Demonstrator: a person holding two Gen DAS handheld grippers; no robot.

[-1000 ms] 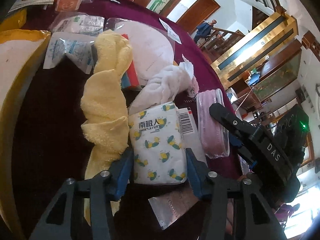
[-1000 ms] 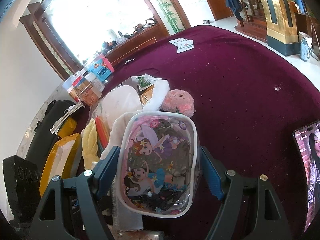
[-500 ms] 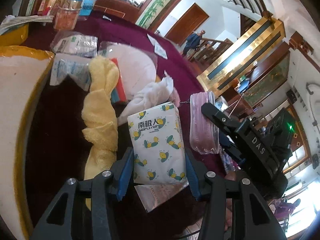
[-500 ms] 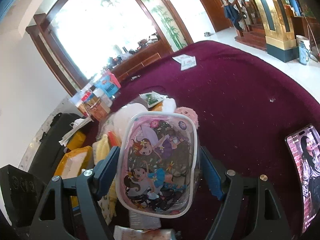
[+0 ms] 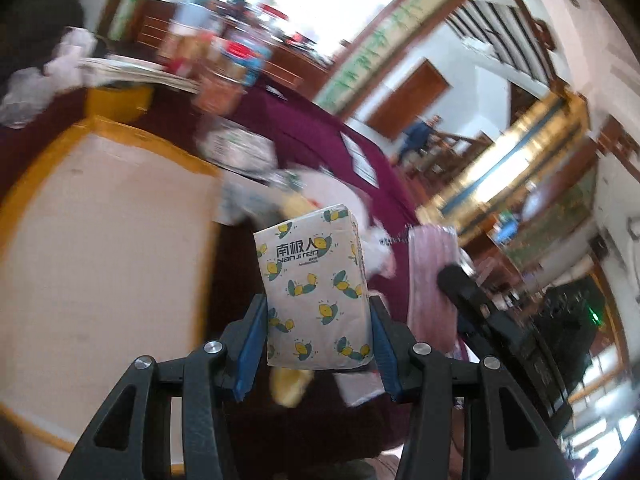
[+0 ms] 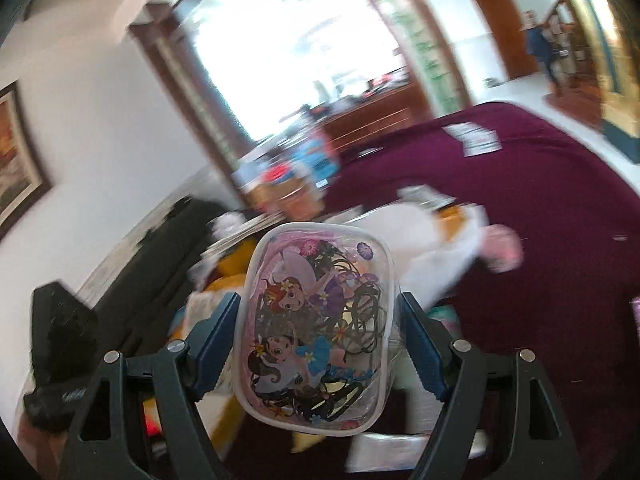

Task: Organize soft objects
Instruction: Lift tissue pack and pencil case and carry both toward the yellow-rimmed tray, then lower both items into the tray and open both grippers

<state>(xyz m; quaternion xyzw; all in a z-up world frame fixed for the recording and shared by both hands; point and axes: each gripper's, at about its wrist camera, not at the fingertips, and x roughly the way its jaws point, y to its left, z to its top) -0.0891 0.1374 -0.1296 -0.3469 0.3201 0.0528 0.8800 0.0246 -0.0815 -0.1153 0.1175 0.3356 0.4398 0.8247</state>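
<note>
left gripper: black frame | blue pads | silver screws || right gripper: same

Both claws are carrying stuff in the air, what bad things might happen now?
1. The left gripper pinches only the lower part of the tissue pack; the soft pack might squash and slip out.
2. The right gripper holds the clear cartoon pouch by its smooth sides, so it might slide free.
3. Both views are blurred, suggesting fast motion; the other gripper shows close beside the pack in the left view, so they might bump.
</note>
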